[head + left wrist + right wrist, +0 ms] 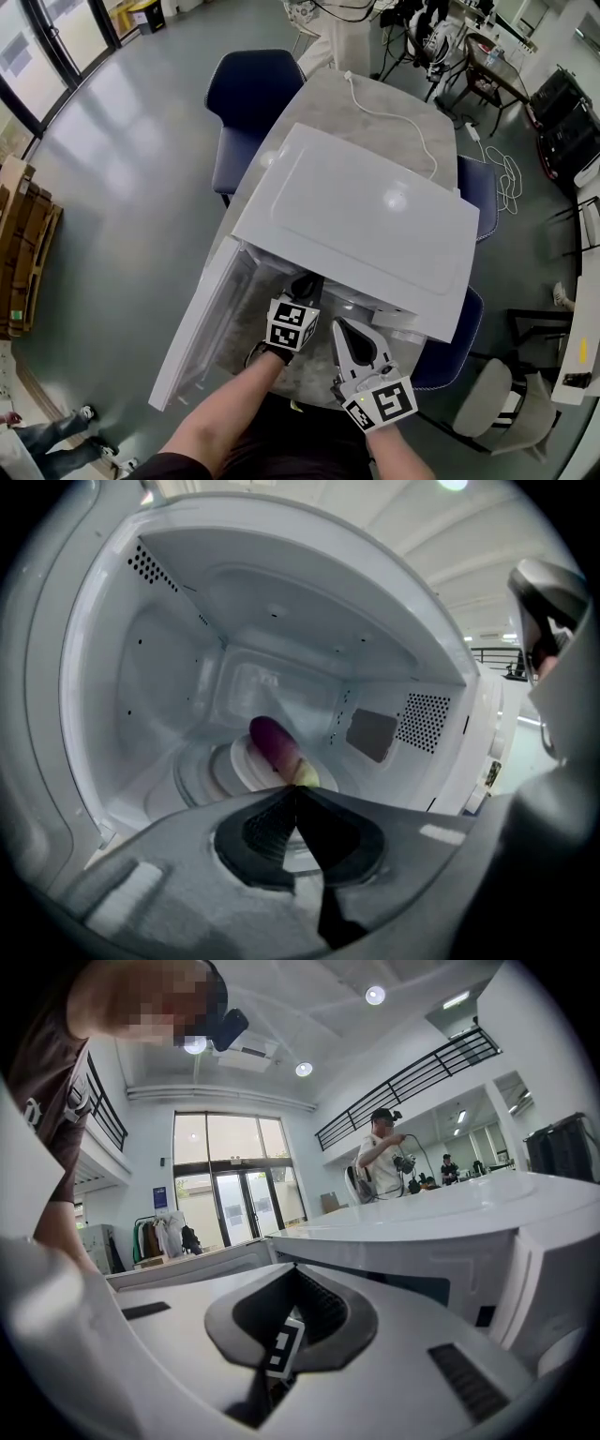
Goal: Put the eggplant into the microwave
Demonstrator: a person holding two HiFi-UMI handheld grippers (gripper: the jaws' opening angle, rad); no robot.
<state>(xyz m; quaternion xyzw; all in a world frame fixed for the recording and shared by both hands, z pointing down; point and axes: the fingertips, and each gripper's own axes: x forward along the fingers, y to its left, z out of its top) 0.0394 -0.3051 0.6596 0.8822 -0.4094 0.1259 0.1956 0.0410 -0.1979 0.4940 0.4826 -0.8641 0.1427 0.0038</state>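
Eggplant (275, 745) lies inside the microwave (375, 220), on the round white plate (246, 766) at the middle of the cavity floor, purple end toward the back wall and green stem end toward the opening. The left gripper (295, 791) reaches in through the opening, its jaws drawn together on that green end. The right gripper (292, 1271) waits outside, just in front of the opening, jaws pressed together on nothing.

Print is scarce. Black-and-white square markers cover the left cube (292, 325) and the right cube (386, 405). Small marks on the control panel (491, 772) at the oven's right edge are too blurred to read. A blue sign (159, 1197) beside the glass doors in the right gripper view is too small to read.

The cavity leaves open room around the eggplant, with side walls, back wall and ceiling all well apart from it. A dotted vent (422, 722) and a grey patch (372, 733) sit on the right wall, and more holes (145, 566) at the upper left corner. The door (202, 323) is swung wide to the left, its far edge out past the table (375, 94) over the floor. Behind the oven the tabletop carries only a white cable (394, 117). A blue chair (251, 89) stands at the table's left side.
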